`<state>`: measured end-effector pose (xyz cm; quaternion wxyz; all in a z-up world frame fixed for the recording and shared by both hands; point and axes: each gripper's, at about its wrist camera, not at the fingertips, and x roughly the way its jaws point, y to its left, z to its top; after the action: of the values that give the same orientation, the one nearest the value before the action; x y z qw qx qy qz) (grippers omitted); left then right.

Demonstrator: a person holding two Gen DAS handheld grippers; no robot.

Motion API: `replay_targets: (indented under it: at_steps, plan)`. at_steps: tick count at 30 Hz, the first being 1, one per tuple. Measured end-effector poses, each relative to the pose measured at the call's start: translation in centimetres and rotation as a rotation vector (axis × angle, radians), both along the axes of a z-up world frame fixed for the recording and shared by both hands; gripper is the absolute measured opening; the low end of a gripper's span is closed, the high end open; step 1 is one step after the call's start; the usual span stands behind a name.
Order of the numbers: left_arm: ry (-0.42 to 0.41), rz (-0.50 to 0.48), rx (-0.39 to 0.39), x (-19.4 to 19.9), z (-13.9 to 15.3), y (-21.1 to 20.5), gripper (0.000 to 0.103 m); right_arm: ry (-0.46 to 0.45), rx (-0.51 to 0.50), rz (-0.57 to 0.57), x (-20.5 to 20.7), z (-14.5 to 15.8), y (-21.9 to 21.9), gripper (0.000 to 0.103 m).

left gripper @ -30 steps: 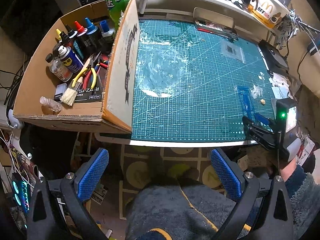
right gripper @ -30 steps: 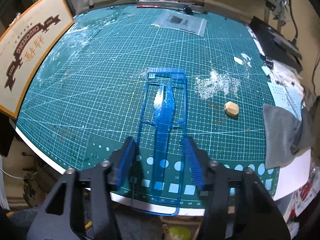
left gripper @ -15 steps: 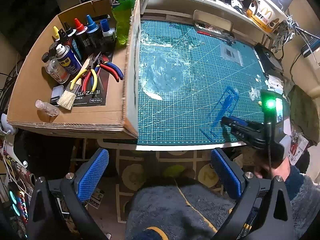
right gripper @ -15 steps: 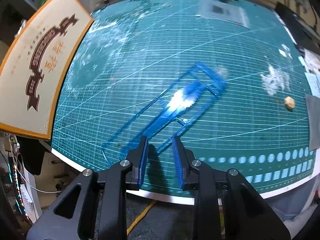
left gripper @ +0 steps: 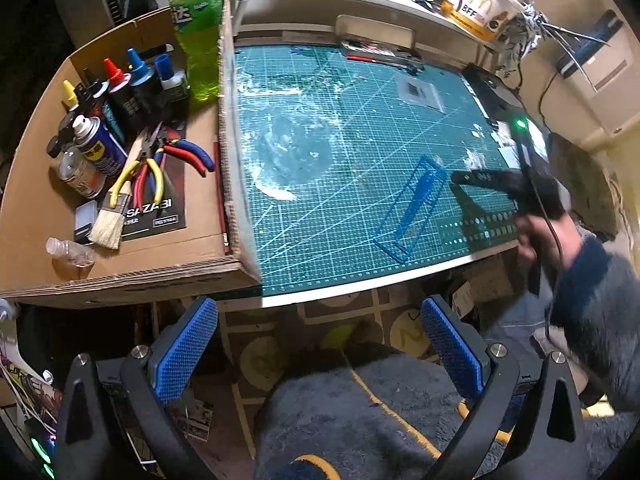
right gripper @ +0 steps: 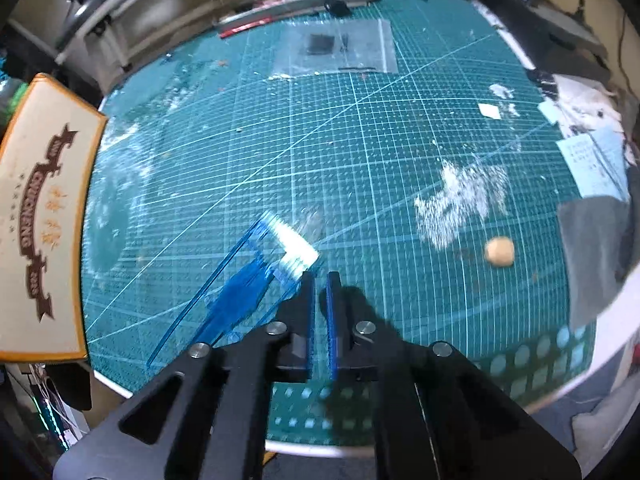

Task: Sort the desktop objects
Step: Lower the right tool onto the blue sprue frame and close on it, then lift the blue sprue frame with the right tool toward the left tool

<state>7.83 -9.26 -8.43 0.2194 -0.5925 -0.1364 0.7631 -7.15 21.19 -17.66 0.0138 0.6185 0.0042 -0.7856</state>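
The left wrist view shows things that the right wrist view does not: a cardboard box (left gripper: 168,256) at the left of the green mat (left gripper: 352,128), with bottles (left gripper: 132,88), a spray can (left gripper: 98,146), pliers (left gripper: 148,172) and a brush (left gripper: 110,224) inside it, and a green drink bottle (left gripper: 198,40) at its far corner. It also shows the right gripper (left gripper: 460,178) from outside, dark, held in a hand (left gripper: 548,228) with a fuzzy sleeve (left gripper: 600,300).

The right wrist view alone shows a small tan lump (right gripper: 499,252) on the mat (right gripper: 320,140), near a white dusty patch (right gripper: 460,200), and only the printed side of the box (right gripper: 44,216).

Both views are blurred near the blue sprue (right gripper: 240,292), so its small parts are hard to make out. It lies flat (left gripper: 412,208) on the mat near the front edge.

The right gripper (right gripper: 319,280) has its jaws nearly pressed together, with only a thin gap and nothing in it; they are just beside the sprue's corner, and I cannot tell whether they touch it. The left gripper (left gripper: 320,352) is spread wide and empty, below the desk edge.
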Motion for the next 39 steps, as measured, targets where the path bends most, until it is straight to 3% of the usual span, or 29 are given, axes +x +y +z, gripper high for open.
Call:
replay_targets:
  at_steps: [8, 14, 18, 20, 22, 24, 28, 33, 39]
  plan:
    - [0.013, -0.017, 0.088, 0.8, 0.0, 1.9, 0.103, -0.033, -0.056, 0.141, -0.1, -1.6, -4.2, 0.006]
    - [-0.019, 0.003, 0.193, 0.9, -2.2, 5.6, 0.102, -0.048, -0.155, 0.13, 2.0, -0.1, -2.4, 0.015]
    - [-0.037, 0.011, 0.246, 1.0, -3.8, 8.2, 0.081, -0.103, -0.312, 0.126, 5.2, 0.6, 0.3, 0.019]
    - [-0.072, 0.012, 0.249, 0.9, -5.3, 9.6, 0.062, -0.141, -0.428, 0.122, 7.2, 0.3, 1.4, 0.023]
    - [-0.112, 0.014, 0.272, 0.8, -6.7, 10.4, 0.034, -0.177, -0.499, 0.125, 8.5, -0.4, 1.9, 0.029]
    - [-0.157, 0.051, 0.33, 0.6, -8.2, 10.6, 0.028, -0.219, -0.534, 0.151, 9.4, -1.6, 1.5, 0.029]
    - [-0.241, 0.116, 0.371, 1.0, -9.8, 10.4, 0.027, -0.261, -0.547, 0.157, 9.7, -3.7, 0.5, 0.029]
    - [-0.264, 0.112, 0.343, 2.4, -9.9, 9.6, 0.027, -0.296, -0.607, 0.148, 9.3, -5.3, -0.7, 0.026]
    - [-0.25, 0.114, 0.297, 3.4, -9.6, 7.8, 0.028, -0.329, -0.626, 0.162, 8.8, -5.7, -1.8, 0.006]
